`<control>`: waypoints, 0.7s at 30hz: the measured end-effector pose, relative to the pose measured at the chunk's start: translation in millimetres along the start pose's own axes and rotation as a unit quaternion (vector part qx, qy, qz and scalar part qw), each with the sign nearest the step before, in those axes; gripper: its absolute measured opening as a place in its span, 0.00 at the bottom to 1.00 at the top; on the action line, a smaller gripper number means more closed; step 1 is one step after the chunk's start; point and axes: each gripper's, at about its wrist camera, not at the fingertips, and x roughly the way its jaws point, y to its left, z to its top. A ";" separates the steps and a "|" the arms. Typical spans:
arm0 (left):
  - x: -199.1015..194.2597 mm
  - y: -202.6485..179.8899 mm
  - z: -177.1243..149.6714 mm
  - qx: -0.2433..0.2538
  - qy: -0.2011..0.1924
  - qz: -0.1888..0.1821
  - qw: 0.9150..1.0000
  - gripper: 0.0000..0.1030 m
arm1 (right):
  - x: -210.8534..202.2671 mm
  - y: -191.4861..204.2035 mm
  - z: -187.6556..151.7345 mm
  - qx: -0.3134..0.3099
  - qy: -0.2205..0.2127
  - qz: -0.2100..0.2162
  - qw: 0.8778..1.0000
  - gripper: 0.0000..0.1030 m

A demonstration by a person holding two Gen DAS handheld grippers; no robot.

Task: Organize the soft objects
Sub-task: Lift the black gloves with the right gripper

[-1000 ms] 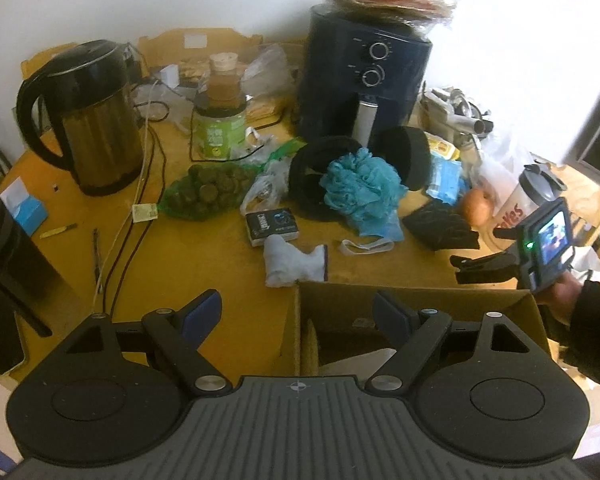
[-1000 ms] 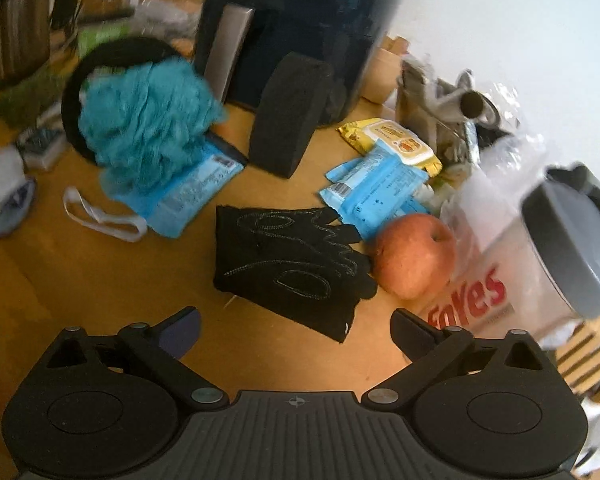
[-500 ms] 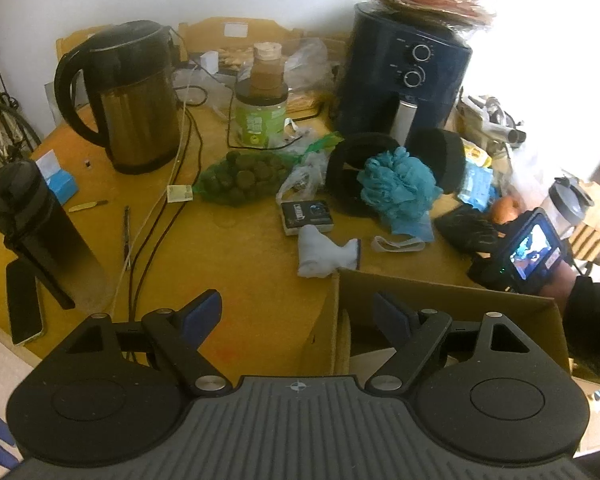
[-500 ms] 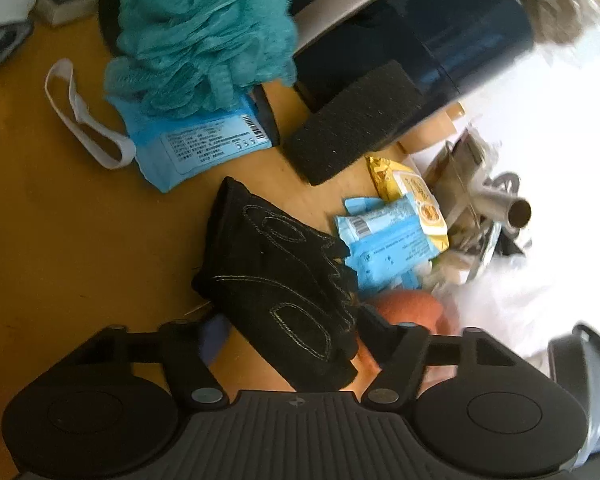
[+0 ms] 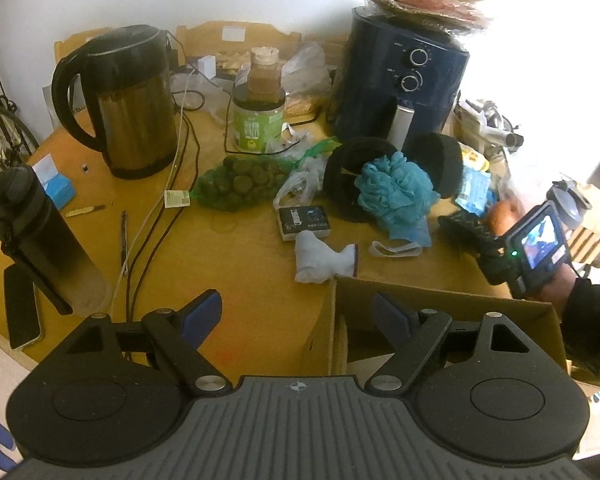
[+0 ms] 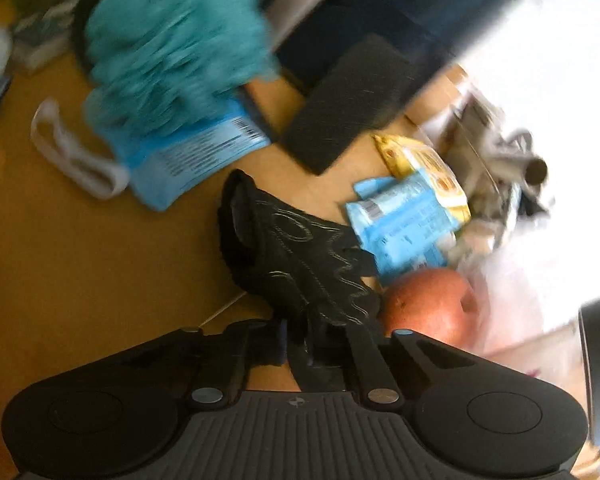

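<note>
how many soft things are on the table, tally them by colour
Black: 3 – glove, sponge block, round pad
Teal: 1 – bath pouf
White: 1 – sock
Total: 5

The right claw is shut on the glove.

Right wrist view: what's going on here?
A person with a handheld gripper in each hand is sorting soft items on a cluttered table. The right gripper is shut on the black glove, beside an apple. The left gripper is open and empty, above the near edge of a cardboard box.
</note>
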 end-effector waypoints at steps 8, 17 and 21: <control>-0.9 -1.8 3.3 0.004 -0.010 -0.009 1.000 0.81 | -26.6 -34.3 2.0 0.095 -0.014 0.031 0.995 0.08; 1.6 -7.9 11.8 0.021 -0.018 -0.023 0.999 0.81 | -69.0 -68.4 -2.0 0.188 -0.035 0.060 0.980 0.08; 1.8 -10.4 16.9 0.033 -0.024 -0.026 0.999 0.81 | -87.0 -88.6 -11.1 0.254 -0.038 0.082 0.963 0.08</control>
